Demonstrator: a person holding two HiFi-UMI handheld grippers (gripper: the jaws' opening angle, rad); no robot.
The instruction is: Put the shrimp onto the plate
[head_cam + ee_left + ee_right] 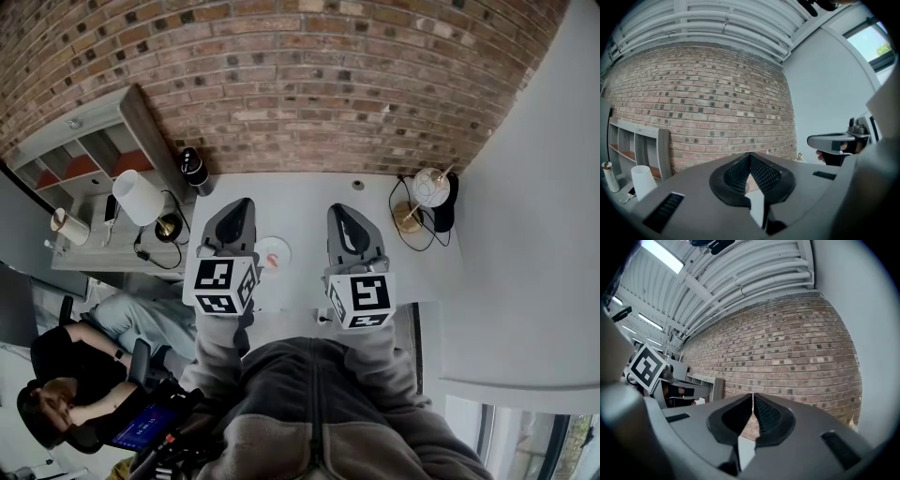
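Observation:
In the head view a small white plate (pixel 278 247) lies on the white table (pixel 300 192) between my two grippers. A small orange-red piece (pixel 272 262), probably the shrimp, shows at the plate's near edge. My left gripper (pixel 242 202) is held just left of the plate, jaws shut and empty. My right gripper (pixel 339 209) is level with it to the right, also shut and empty. Both gripper views point up at the brick wall; the left gripper (pixel 750 157) and the right gripper (pixel 753 397) each show their jaws pressed together with nothing between them.
A white-shaded lamp (pixel 139 197) and a dark cylinder (pixel 194 171) stand at the table's left end. A globe lamp (pixel 429 187) with cables stands at the right end. A grey shelf (pixel 89 155) stands to the left. A person (pixel 66 375) sits at lower left.

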